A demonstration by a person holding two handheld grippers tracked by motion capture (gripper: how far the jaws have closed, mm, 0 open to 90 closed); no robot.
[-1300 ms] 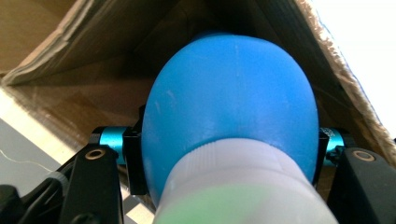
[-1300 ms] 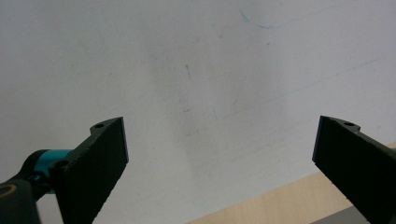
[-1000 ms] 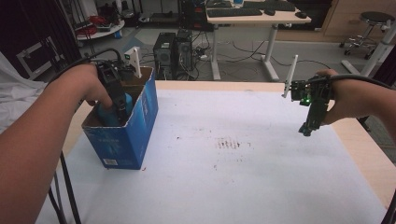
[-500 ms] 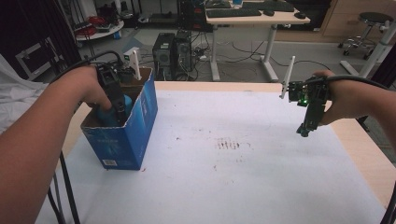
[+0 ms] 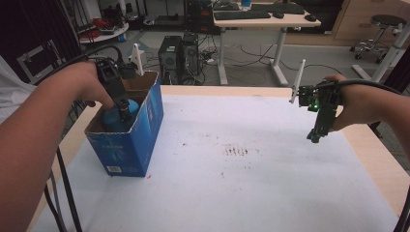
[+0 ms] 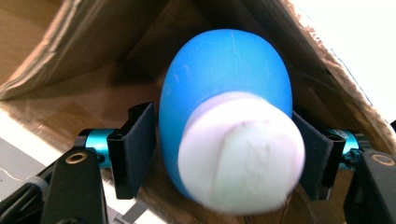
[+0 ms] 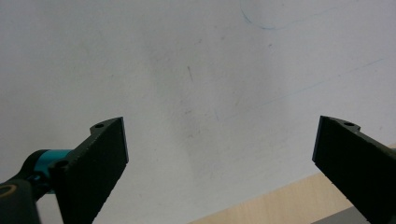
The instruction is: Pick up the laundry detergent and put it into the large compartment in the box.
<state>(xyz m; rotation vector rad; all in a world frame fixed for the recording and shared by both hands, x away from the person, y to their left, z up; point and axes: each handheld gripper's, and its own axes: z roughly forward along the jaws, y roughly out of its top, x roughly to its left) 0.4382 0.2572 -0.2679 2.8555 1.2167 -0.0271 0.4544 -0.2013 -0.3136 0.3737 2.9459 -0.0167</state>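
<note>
White-covered table [image 5: 251, 193] in front, office clutter of desks [image 5: 256, 17] and computer towers [image 5: 179, 58] behind. From the high view: blue cardboard box [image 5: 140, 130] standing open-topped near the table's left edge, left hand [image 5: 80, 84] reaching down into it with the left claw [image 5: 124, 112], right hand [image 5: 350, 104] holding the right claw [image 5: 316, 135] in the air over the table's right side, pointing down, well apart from the box. Too small there to read either claw's opening. Supplied instead by the left gripper view: blue bottle [image 6: 224, 93] with a white cap [image 6: 240, 149] lying inside the box's brown walls, cap end toward the camera, set between the two black pads. Left pad just off the bottle's side with a thin dark gap, right pad's contact hidden behind the cap. Left claw parted, just been opening, with the bottle between the pads but not squeezed. Supplied by the right gripper view: right claw spread wide, nothing between, bare white cover and a strip of wooden table edge beneath. Against the earlier high-view frames: left hand in the same place in the box, right hand and its claw at the same spot over the right side, box unmoved.
</note>
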